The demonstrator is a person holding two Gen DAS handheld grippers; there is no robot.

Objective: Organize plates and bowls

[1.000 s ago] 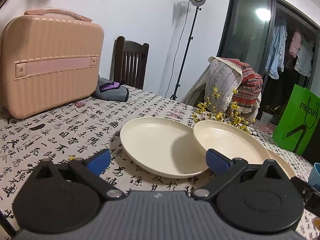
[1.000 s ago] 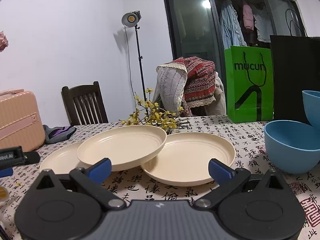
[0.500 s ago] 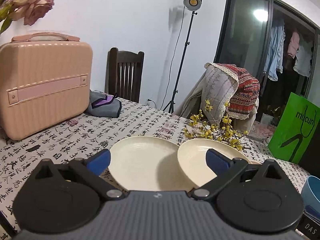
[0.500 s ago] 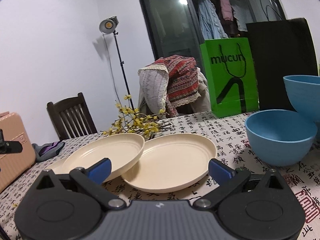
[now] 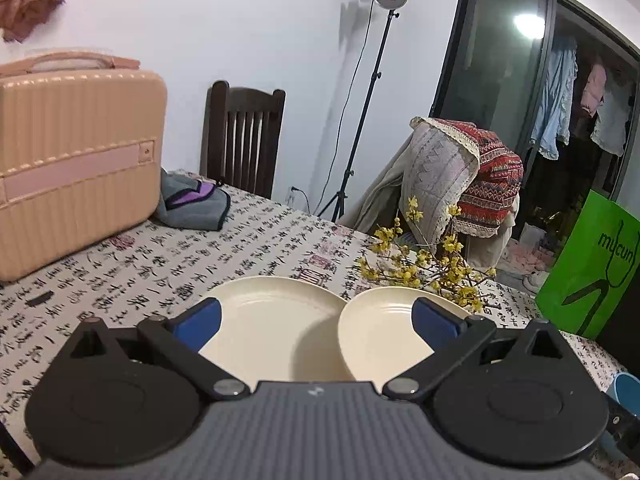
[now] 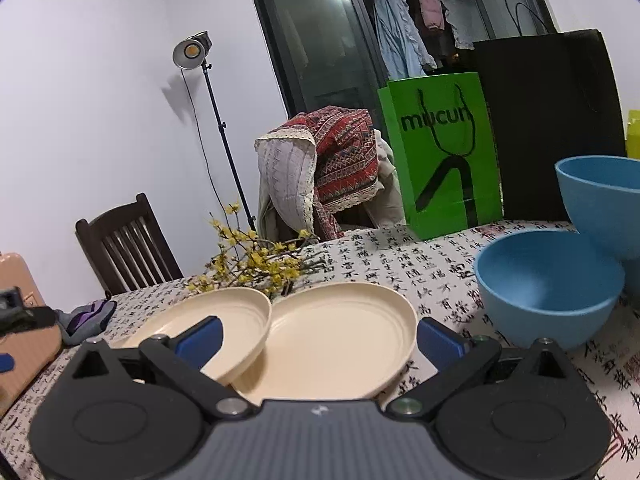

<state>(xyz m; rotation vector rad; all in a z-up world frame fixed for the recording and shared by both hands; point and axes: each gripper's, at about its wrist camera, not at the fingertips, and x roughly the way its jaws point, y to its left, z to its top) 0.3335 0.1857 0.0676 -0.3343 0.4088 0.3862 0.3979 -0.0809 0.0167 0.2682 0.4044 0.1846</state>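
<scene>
Two cream plates lie on the script-printed tablecloth. The left plate [image 5: 272, 320] [image 6: 228, 316] leans with its rim on the right plate [image 5: 376, 336] [image 6: 340, 332]. A sliver of a third cream plate [image 6: 130, 340] shows behind the left one. Two blue bowls stand at the right, a near one [image 6: 548, 288] and a higher one [image 6: 600, 204] behind it. My left gripper [image 5: 316, 318] is open just short of the plates and holds nothing. My right gripper [image 6: 318, 338] is open too, with the right plate's near rim between its fingers and untouched.
A pink suitcase [image 5: 76, 160] and a grey pouch [image 5: 192, 204] sit at the table's left. A yellow flowering branch [image 6: 256, 268] lies behind the plates. A green bag [image 6: 444, 152] and a black bag [image 6: 552, 120] stand at the back right. Chairs ring the far edge.
Both grippers have shifted their aim and the plates sit lower in each view. The right gripper has come closer to the plates and bowls. The plates and bowls have not moved.
</scene>
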